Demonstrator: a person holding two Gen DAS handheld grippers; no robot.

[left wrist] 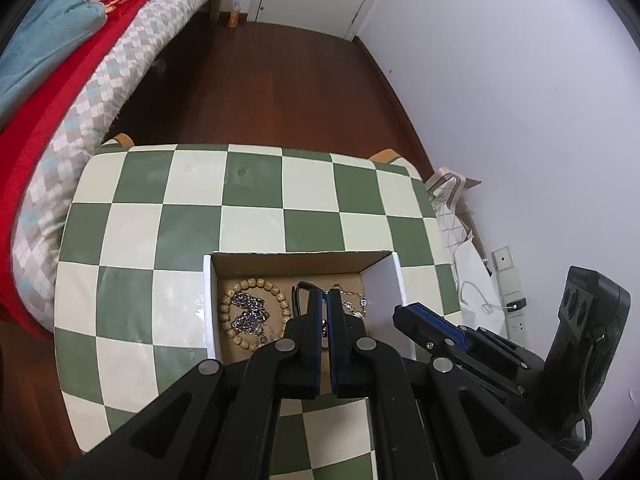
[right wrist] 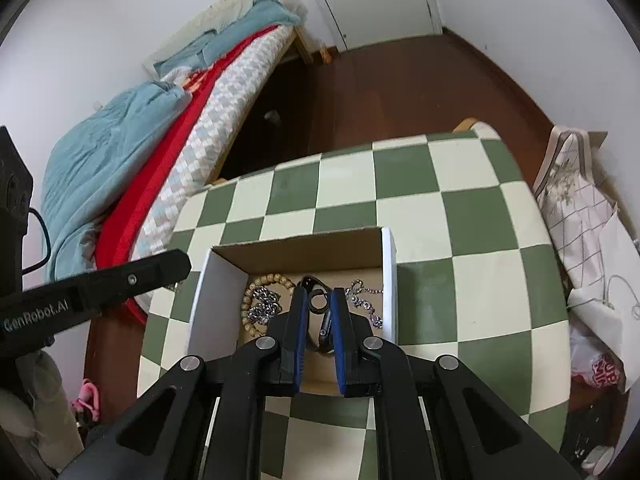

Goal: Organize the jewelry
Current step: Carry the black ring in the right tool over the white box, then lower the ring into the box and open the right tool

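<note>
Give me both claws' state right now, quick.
Left claw: closed, nothing held, above the cardboard box.
Right claw: slightly open, empty, over the black band in the box.

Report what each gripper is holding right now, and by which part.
Nothing is held. The left gripper is shut with nothing between its pads; the right gripper stands slightly apart, gripping nothing. The jewelry lies loose in the cardboard box below them.

Both wrist views look steeply down, sharing the box (left wrist: pixel 384 280).
</note>
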